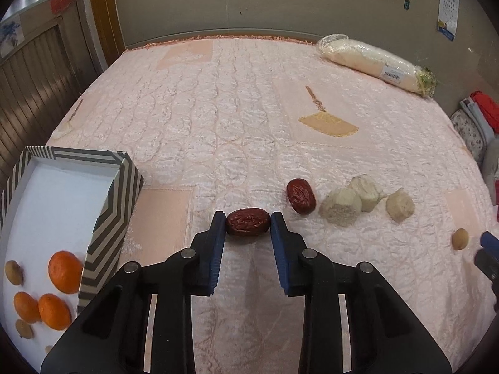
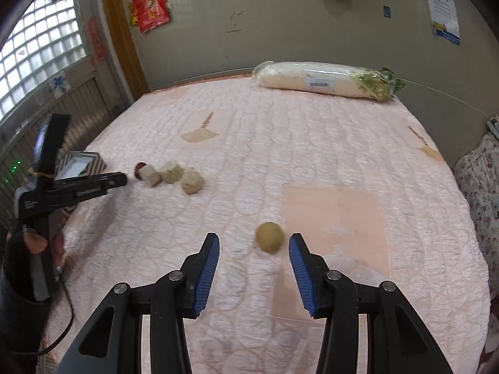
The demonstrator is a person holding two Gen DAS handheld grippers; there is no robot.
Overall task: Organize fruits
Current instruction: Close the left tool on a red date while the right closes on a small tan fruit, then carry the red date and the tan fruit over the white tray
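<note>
My left gripper (image 1: 248,218) is shut on a dark red jujube (image 1: 248,226) that lies on the pink quilted cloth. A second red jujube (image 1: 301,195) lies just to its right, next to three pale peeled chunks (image 1: 341,206). A striped box (image 1: 107,215) at the left holds three oranges (image 1: 64,271) and small tan round fruits (image 1: 14,272). My right gripper (image 2: 254,241) is open, its fingers either side of a small tan round fruit (image 2: 270,237) on the cloth. That fruit also shows in the left wrist view (image 1: 460,238).
A wrapped white radish (image 2: 324,81) lies at the far edge by the wall. The left gripper and the person's hand (image 2: 40,215) show at the left of the right wrist view. Floral cloth (image 2: 480,187) lies at the right edge.
</note>
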